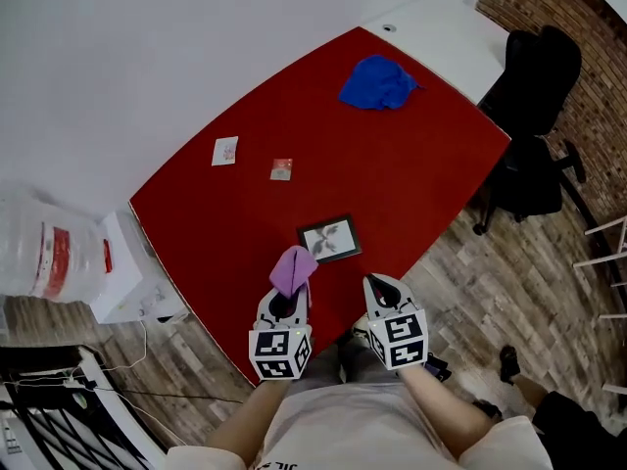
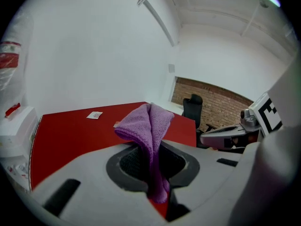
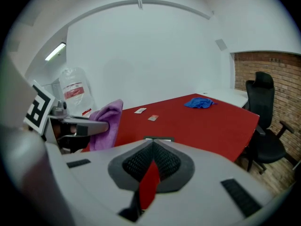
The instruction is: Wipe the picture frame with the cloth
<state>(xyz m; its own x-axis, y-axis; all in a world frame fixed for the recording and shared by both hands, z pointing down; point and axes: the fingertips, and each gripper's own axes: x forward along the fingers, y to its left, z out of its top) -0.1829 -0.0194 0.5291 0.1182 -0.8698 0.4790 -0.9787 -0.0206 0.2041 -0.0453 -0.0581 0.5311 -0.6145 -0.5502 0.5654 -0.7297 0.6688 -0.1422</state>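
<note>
A small dark picture frame (image 1: 330, 239) lies flat near the front edge of the red table (image 1: 294, 116). Just short of it hangs a purple cloth (image 1: 293, 269), with my left gripper (image 1: 285, 304) shut on it. In the left gripper view the cloth (image 2: 146, 124) sticks up from between the jaws and folds over. My right gripper (image 1: 379, 288) is shut with nothing in it, to the right of the frame at the table's front edge. The right gripper view shows the frame (image 3: 158, 139) just past the jaw tips and the purple cloth (image 3: 106, 123) at left.
A blue cloth (image 1: 378, 82) lies at the table's far end, and two small cards (image 1: 225, 151) (image 1: 282, 168) lie at mid-left. A black office chair (image 1: 534, 116) stands right of the table. A water jug (image 1: 47, 251) and a white box (image 1: 122, 274) stand at left.
</note>
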